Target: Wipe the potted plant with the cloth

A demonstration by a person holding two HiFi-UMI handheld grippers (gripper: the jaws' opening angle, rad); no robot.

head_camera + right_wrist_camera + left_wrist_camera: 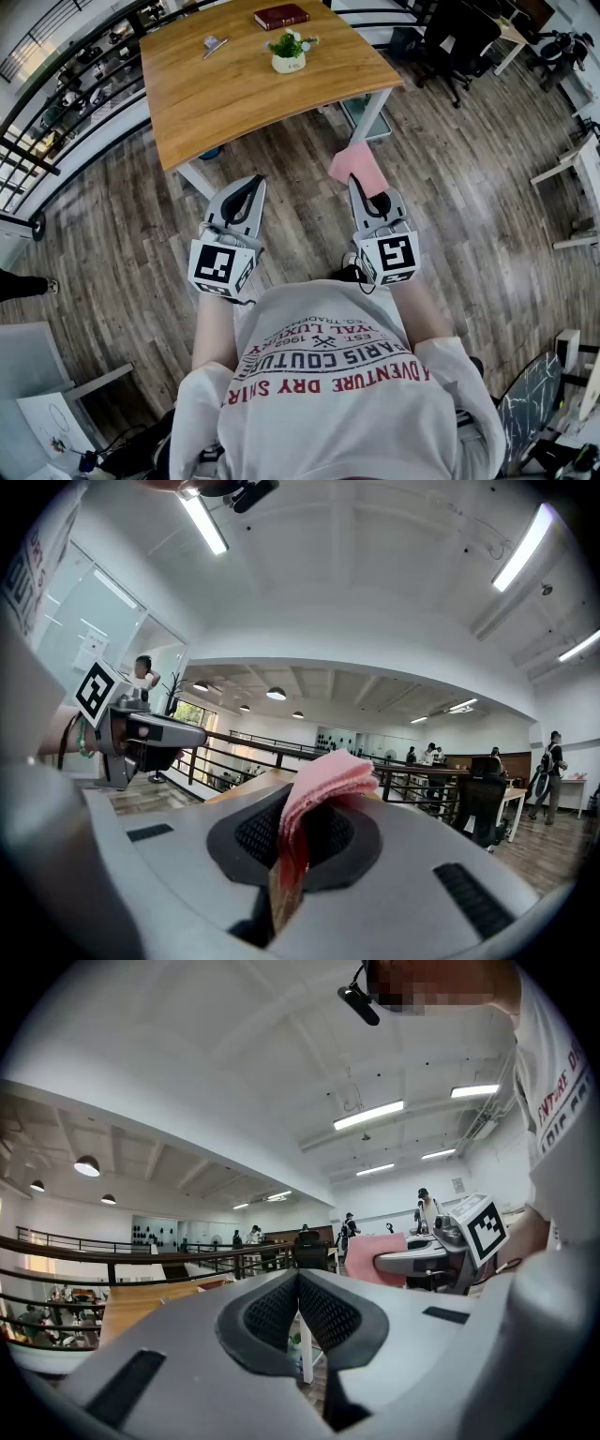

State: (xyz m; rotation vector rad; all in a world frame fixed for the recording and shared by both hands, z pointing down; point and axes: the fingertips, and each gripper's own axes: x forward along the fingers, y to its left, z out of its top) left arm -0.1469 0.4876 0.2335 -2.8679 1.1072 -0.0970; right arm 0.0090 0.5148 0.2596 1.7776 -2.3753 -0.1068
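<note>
A small potted plant (288,52) in a white pot stands on the wooden table (216,94), well ahead of both grippers. My right gripper (358,181) is shut on a pink cloth (356,163), which sticks out past its tips; the same pink cloth (323,785) is pinched between its jaws in the right gripper view. My left gripper (255,183) is shut with nothing in it, and its pads (272,1312) meet. Both grippers are held level over the wooden floor, short of the table's near edge.
On the table lie a dark red book (281,16) and a metal clip (215,45). A black railing (66,103) runs along the left. Office chairs (459,42) stand at the back right, white desks (577,178) at the right.
</note>
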